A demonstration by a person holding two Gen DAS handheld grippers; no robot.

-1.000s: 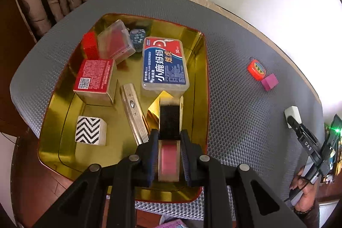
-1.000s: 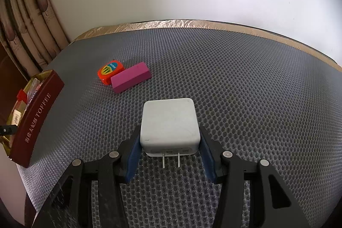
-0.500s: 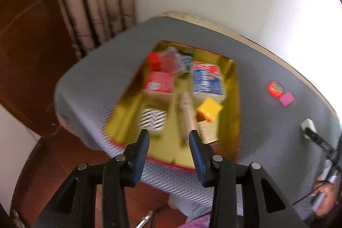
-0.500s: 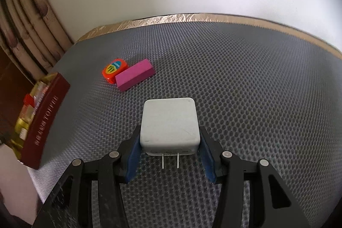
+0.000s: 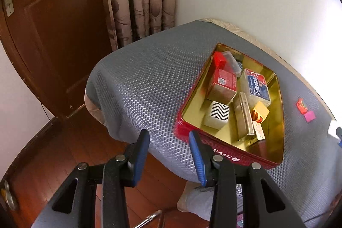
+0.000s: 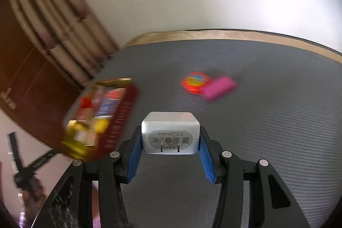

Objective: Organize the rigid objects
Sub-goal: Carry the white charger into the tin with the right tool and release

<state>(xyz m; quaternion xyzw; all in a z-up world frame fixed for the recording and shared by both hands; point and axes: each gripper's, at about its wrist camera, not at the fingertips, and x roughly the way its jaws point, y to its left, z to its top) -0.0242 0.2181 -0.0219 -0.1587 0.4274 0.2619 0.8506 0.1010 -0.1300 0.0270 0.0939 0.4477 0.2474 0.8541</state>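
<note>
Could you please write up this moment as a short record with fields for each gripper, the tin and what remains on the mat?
left gripper: the left gripper is open and empty, over the near corner of the mat
right gripper: the right gripper is shut on the white charger, prongs toward the camera
tin: the red tin with a gold inside holds several small boxes, among them a zigzag-patterned cube
left on mat: an orange tape measure and a pink block, side by side on the grey mat
image quality: right wrist view is motion-blurred
</note>
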